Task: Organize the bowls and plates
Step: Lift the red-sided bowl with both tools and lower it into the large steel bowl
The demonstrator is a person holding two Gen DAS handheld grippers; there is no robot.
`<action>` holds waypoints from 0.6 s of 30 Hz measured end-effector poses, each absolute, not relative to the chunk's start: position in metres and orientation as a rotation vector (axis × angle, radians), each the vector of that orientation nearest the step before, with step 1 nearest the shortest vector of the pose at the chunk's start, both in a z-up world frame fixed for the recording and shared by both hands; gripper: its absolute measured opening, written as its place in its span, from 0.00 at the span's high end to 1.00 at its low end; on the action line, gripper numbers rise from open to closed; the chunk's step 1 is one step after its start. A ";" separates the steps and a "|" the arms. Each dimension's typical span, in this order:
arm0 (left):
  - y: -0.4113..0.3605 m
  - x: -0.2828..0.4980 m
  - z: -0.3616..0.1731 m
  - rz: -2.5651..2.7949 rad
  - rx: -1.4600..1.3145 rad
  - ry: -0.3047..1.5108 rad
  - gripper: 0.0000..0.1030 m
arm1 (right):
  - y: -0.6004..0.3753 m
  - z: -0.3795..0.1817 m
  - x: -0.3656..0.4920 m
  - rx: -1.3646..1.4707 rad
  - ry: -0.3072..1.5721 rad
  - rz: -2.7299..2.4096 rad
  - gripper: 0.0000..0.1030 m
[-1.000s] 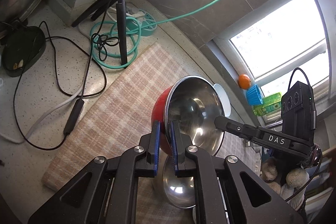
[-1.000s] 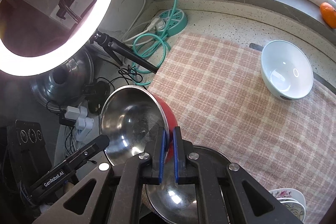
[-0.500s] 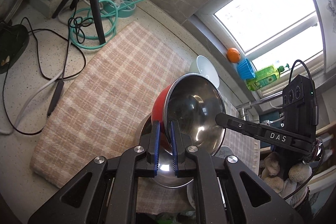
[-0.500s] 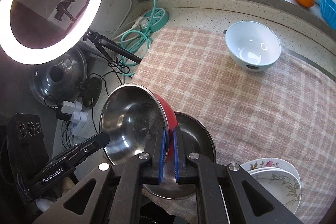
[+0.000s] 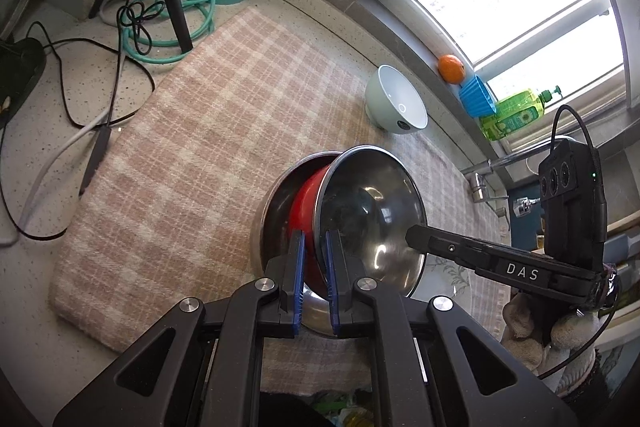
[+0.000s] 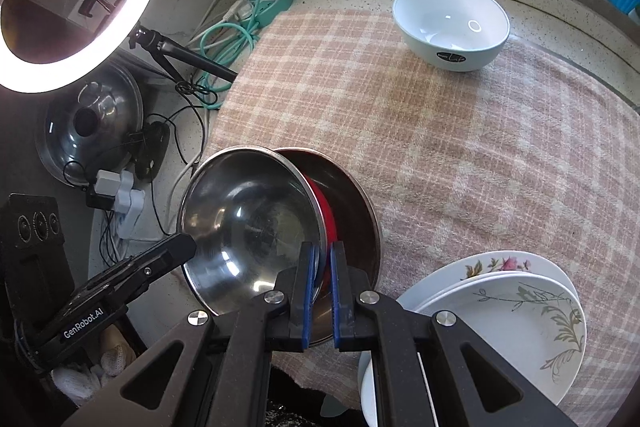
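Both tools are clamped on the rim of the same red-sided steel bowl: the left tool pinches the near edge at the lower centre of the left wrist view, and the right tool pinches the opposite edge at the lower centre of the right wrist view. The bowl hangs tilted, its open side turned toward the right tool's body, its red wall dipping into a larger steel bowl that sits on the checked cloth covering the tabletop. The step in hand looks like nesting the red bowl into the larger one. The risk lies in the tilt: if the two tools let go unevenly, or while the bowl is on edge, it could slide on the slick metal, clatter and roll out, perhaps nudging the lower bowl toward the cloth's near edge. The thin rim gives each pair of pads little to hold, so a twist between the hands could slip it free early. A stack of flowered plates lies just beside the steel bowls at lower right, close enough to be struck. A pale ceramic bowl stands well apart, upper right.
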State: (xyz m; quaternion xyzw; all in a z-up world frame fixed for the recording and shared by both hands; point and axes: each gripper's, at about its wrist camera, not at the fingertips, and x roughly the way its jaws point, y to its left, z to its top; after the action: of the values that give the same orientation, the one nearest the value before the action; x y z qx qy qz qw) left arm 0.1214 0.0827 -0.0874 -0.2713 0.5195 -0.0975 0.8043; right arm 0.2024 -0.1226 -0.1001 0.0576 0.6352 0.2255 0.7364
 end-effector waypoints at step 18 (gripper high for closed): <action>0.069 0.126 -0.105 -0.186 -0.471 1.192 0.92 | -0.117 -0.121 0.202 0.051 1.426 0.472 0.94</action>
State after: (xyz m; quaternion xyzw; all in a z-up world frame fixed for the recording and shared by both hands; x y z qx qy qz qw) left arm 0.1264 0.0689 -0.1046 -0.2192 0.5554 -0.0864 0.7975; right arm 0.2022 -0.1175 -0.1210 0.0232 0.6478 0.2143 0.7307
